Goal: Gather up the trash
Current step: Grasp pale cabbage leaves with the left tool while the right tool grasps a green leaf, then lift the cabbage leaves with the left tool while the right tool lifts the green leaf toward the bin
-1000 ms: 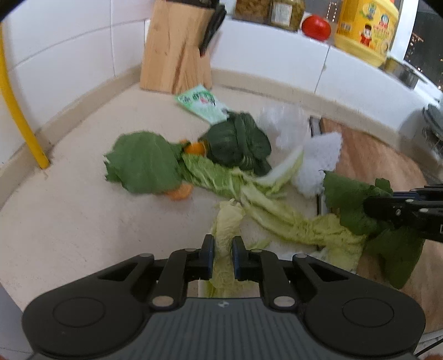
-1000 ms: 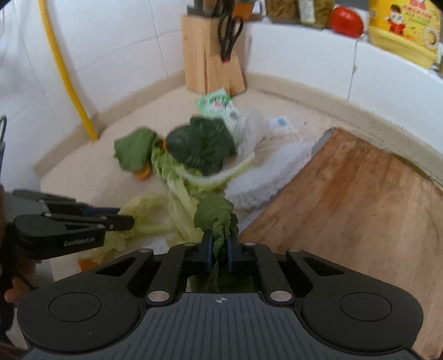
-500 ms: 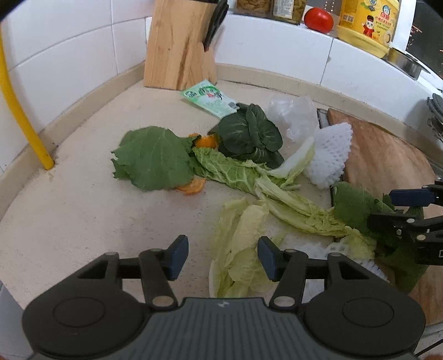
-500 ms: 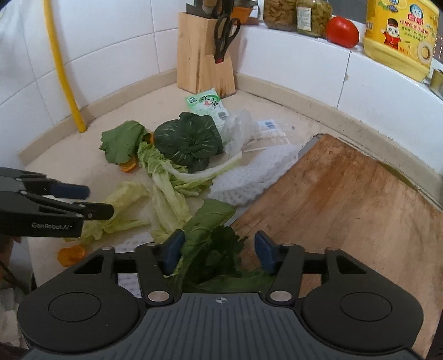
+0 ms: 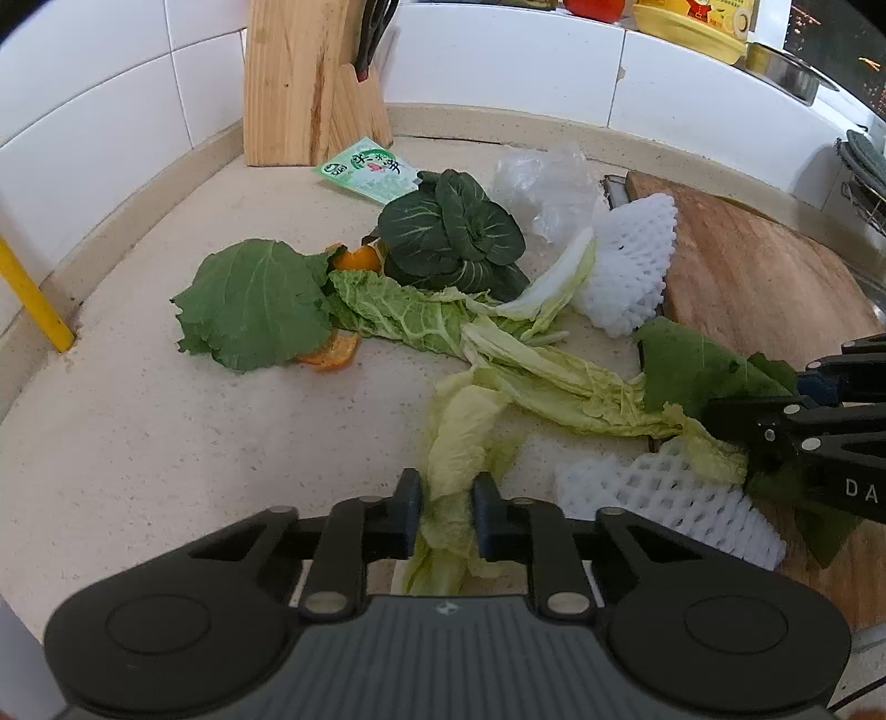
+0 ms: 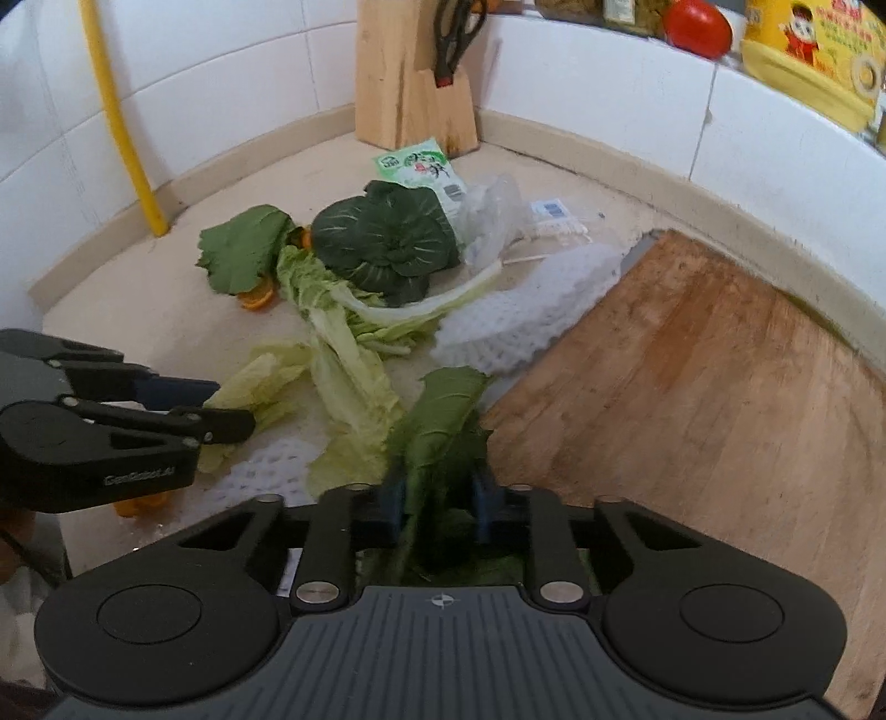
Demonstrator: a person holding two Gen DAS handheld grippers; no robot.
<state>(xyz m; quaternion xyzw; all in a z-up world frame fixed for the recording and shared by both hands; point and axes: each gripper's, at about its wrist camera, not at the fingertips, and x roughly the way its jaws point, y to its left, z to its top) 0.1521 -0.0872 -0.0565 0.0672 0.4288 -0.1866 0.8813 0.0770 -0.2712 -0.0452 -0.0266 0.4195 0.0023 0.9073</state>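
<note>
Vegetable scraps lie on the beige counter (image 5: 138, 432). My left gripper (image 5: 446, 501) is shut on a pale cabbage leaf (image 5: 459, 437); it also shows in the right wrist view (image 6: 221, 410). My right gripper (image 6: 437, 493) is closing on a dark green leaf (image 6: 443, 410) at the cutting board's edge, its jaws close around the leaf; the same leaf shows in the left wrist view (image 5: 692, 365). Further back lie a bok choy head (image 5: 454, 232), a broad green leaf (image 5: 255, 304), long cabbage leaves (image 5: 542, 376), orange peel (image 5: 332, 354), white foam nets (image 5: 631, 266) and a clear plastic bag (image 5: 548, 188).
A wooden cutting board (image 6: 692, 387) lies on the right. A knife block (image 5: 304, 83) stands in the back corner with a green packet (image 5: 371, 169) in front. A yellow pipe (image 6: 122, 122) runs up the tiled wall. A tomato (image 6: 698, 25) and a yellow bottle (image 6: 814, 50) stand on the ledge.
Both grippers were shut on leaves a second ago, opened half a second ago, and have now closed again, the left on the pale cabbage leaf, the right around the dark green leaf.
</note>
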